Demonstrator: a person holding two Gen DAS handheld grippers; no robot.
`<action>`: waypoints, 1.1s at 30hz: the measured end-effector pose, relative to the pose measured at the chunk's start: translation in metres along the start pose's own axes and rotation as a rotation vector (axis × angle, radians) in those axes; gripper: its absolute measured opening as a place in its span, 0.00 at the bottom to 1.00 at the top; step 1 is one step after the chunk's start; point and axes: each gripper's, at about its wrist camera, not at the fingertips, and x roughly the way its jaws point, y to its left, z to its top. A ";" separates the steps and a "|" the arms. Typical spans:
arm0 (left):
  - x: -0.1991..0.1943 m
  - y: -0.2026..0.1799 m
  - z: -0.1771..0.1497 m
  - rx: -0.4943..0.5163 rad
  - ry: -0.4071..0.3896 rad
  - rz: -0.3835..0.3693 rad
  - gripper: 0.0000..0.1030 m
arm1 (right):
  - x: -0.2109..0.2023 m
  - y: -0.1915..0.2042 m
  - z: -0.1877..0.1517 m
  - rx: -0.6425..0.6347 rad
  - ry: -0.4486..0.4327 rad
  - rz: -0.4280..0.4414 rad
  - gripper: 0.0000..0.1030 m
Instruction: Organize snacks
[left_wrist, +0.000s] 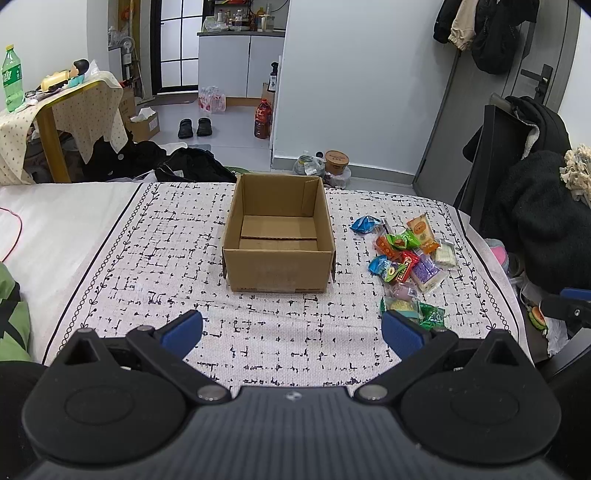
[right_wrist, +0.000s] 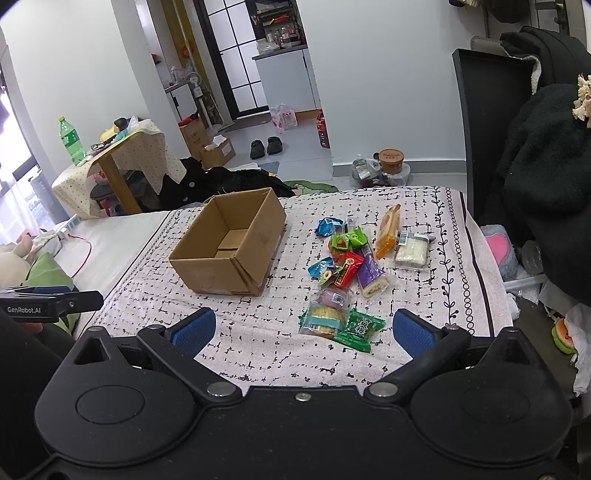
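An open, empty cardboard box (left_wrist: 277, 236) stands on the patterned cloth; it also shows in the right wrist view (right_wrist: 229, 245). A pile of several wrapped snacks (left_wrist: 404, 258) lies to its right, also seen in the right wrist view (right_wrist: 351, 273), with a green packet (right_wrist: 359, 329) nearest. My left gripper (left_wrist: 291, 334) is open and empty, in front of the box. My right gripper (right_wrist: 303, 330) is open and empty, just short of the nearest snacks.
The patterned cloth (left_wrist: 166, 236) covers a bed with a white sheet (left_wrist: 55, 221) at left. A black chair with dark clothes (right_wrist: 532, 155) stands at the right edge. Bags and a cup (right_wrist: 388, 166) lie on the floor beyond.
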 end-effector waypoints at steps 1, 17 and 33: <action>0.000 0.000 0.000 -0.001 0.000 0.000 1.00 | 0.000 0.000 0.000 0.000 0.000 0.001 1.00; 0.001 -0.004 -0.003 0.003 0.006 -0.006 1.00 | 0.000 -0.002 0.003 -0.001 -0.002 0.009 1.00; 0.023 -0.012 0.000 0.018 0.038 -0.042 1.00 | 0.015 -0.019 0.007 0.020 0.017 0.017 1.00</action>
